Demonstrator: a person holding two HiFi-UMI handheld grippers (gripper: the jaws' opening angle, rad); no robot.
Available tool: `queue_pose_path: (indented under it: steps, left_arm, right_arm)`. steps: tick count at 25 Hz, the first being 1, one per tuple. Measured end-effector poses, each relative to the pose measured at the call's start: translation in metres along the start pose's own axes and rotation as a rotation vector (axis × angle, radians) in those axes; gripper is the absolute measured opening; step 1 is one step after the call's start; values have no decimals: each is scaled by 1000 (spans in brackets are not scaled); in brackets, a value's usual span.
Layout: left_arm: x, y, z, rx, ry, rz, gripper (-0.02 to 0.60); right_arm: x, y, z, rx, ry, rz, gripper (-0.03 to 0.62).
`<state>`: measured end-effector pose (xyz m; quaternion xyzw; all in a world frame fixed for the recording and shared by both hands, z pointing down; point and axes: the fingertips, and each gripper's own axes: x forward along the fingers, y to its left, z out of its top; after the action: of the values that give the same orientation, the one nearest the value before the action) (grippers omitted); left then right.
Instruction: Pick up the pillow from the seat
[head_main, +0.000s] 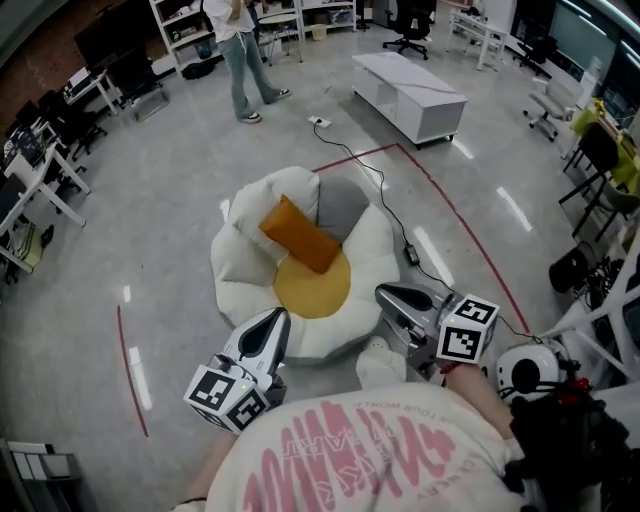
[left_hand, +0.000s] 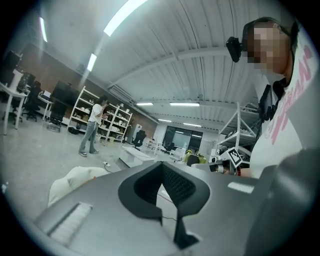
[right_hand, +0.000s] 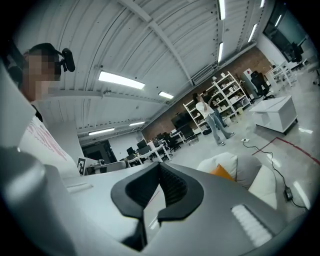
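Holding nothing, I have the left gripper (head_main: 272, 322) and right gripper (head_main: 388, 296) pressed together, lower centre; the orange pillow (head_main: 300, 235) lies slantwise mid-frame on the white beanbag seat (head_main: 235, 258).

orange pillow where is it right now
The orange pillow lies near the centre of the head view on the white seat, behind the yellow seat cushion and left of the grey cushion.

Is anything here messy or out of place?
Mildly. The orange pillow lies slanted across the white seat, partly over its yellow cushion. A black cable trails loose over the floor beside the seat. Nothing looks spilled or broken.
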<state>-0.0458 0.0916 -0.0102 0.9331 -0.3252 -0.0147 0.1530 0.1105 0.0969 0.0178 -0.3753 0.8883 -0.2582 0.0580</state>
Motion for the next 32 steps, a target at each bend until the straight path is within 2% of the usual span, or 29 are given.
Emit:
queue_pose_path:
  steps: [8, 13, 16, 19, 23, 27, 32]
  left_arm:
    - [63, 42, 15, -18, -66, 148, 15]
    - [107, 60, 21, -13, -101, 203, 15]
    - [119, 67, 12, -3, -102, 276, 15]
    - [131, 85, -17, -31, -97, 353, 15]
    - [142, 105, -59, -115, -43, 376, 15]
    - [135, 135, -99, -235, 5, 389, 14]
    - [148, 186, -173, -358, 94, 405, 14]
  right_arm:
    - [48, -68, 49, -69, 103, 160, 6]
    - [72, -117, 80, -97, 130, 214, 6]
    - [87, -136, 84, -93, 171, 262, 5]
    - [105, -163, 73, -92, 219, 289, 6]
    - [131, -199, 42, -32, 284, 276, 6]
    - [163, -233, -2, 41, 337, 193, 6]
    - [193, -297, -67, 174, 374, 86, 6]
